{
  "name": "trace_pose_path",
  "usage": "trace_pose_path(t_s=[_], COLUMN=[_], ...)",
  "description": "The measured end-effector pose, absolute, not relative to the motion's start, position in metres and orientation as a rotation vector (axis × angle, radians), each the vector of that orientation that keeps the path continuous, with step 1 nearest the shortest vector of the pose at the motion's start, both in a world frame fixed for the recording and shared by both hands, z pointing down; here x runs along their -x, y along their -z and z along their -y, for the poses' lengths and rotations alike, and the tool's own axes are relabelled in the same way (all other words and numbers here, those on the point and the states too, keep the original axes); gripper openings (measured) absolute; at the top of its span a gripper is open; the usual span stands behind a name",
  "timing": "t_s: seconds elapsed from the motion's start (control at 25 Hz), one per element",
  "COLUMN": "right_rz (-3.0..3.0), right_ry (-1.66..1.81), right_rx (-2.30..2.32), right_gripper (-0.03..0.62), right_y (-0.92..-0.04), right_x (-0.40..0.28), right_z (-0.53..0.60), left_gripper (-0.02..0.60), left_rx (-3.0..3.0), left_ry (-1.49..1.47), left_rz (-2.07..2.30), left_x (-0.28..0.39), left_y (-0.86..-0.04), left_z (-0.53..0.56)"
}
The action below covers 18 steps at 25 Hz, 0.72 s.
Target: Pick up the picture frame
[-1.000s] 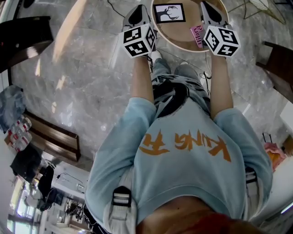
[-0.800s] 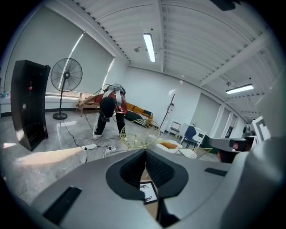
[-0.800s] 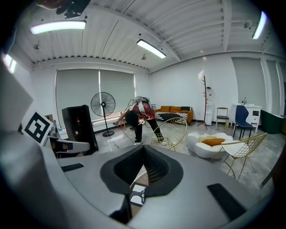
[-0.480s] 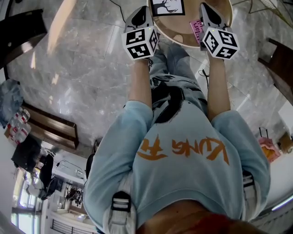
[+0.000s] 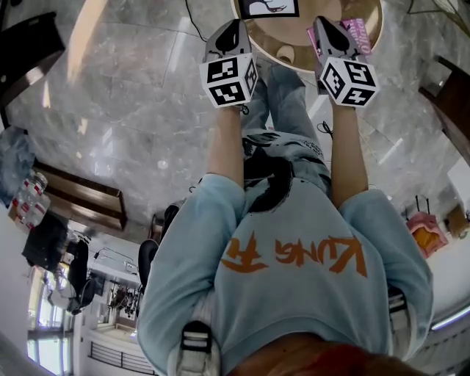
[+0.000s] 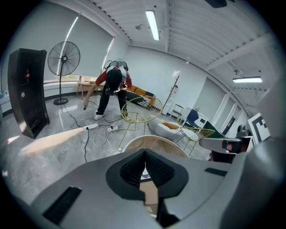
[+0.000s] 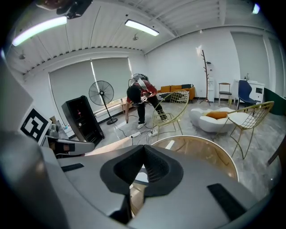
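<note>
The black-edged rectangular picture frame [image 5: 269, 7] lies flat on the round, pale wooden table [image 5: 297, 35], at the far edge of the head view. It sits between the two grippers and a little beyond their tips. The smooth grey left gripper [image 5: 234, 26] and right gripper [image 5: 322, 23] each have their ribbed black pads pressed together, with nothing between them. The floor [image 5: 132, 110] is glossy grey marble.

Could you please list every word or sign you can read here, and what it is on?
"KUNG": orange print on the shirt, seen upside down.
The orange sign beside it: not readable.
Pink pack: print too blurred.
Marker cubes: square patterns, no words.
</note>
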State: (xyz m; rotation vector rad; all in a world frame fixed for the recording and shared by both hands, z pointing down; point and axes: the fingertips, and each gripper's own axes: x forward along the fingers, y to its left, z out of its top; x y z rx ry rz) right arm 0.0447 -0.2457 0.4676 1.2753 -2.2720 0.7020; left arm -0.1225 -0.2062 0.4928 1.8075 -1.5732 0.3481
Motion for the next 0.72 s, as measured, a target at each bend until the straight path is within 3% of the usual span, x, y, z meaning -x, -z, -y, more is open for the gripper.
trace_pose_path(t_s=[0.72], right_rz=[2.158], right_ry=[-0.818], right_rx=[-1.164], right_gripper=[-0.002], right_y=[-0.590], right_x=[-0.051], right_z=[0.240], left_gripper=[0.020], left_rx=[-1.749], left_ry=[-0.455], left_rz=[1.468], left_x=[0.107], left_y=[-0.606], left_z=[0.213])
